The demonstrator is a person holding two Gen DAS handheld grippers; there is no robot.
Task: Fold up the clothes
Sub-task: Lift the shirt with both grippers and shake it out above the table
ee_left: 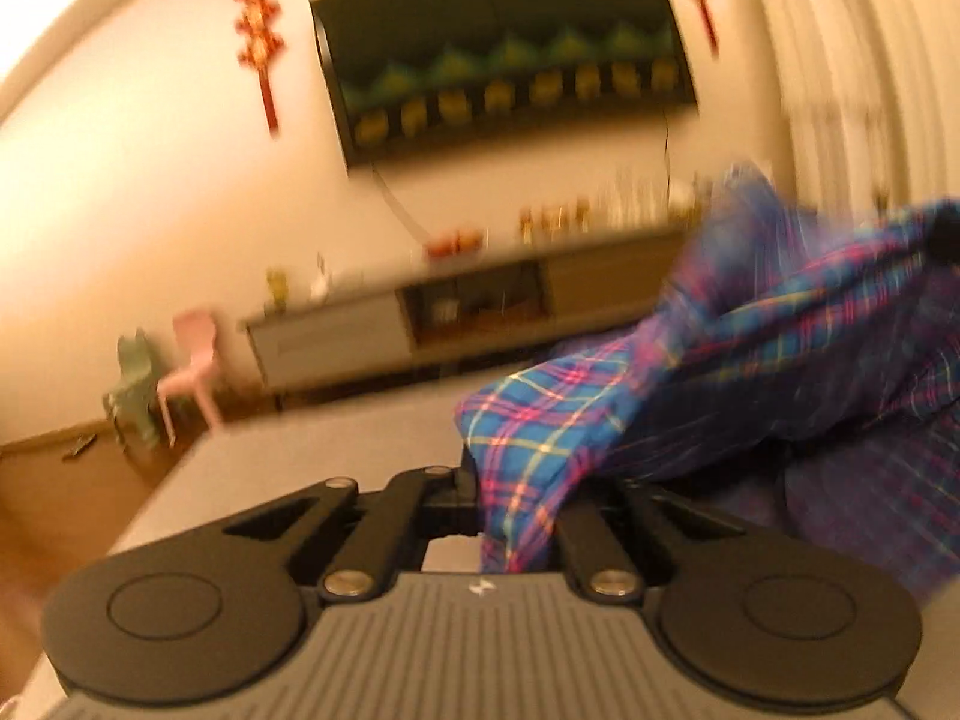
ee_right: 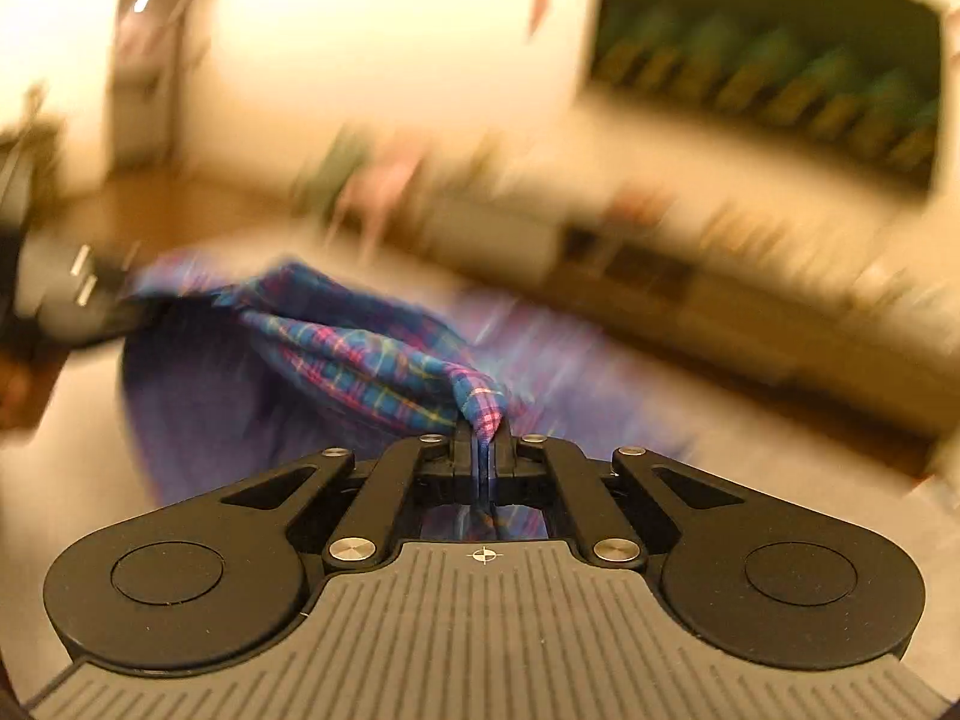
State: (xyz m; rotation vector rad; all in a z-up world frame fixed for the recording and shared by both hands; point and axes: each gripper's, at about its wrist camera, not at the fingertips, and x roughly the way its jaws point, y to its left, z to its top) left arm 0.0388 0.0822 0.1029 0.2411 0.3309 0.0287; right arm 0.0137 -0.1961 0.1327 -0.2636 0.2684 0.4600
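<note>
Left wrist view: my left gripper (ee_left: 516, 498) sits at lower centre, its jaws drawn together on a fold of the plaid garment (ee_left: 750, 354), which rises from the jaws toward the right edge of the frame and hangs above the grey surface (ee_left: 300, 468). At upper centre I see a wall-mounted television (ee_left: 504, 54), with a red hanging ornament (ee_left: 258, 30) at upper left and a low cabinet (ee_left: 456, 312) beneath; a pink chair (ee_left: 192, 360) stands at middle left. Right wrist view: my right gripper (ee_right: 483, 450) at lower centre is clamped on a corner of the same garment, whose cloth stretches toward the left of the frame, where the other gripper meets it. Heavy motion blur obscures the background.
</note>
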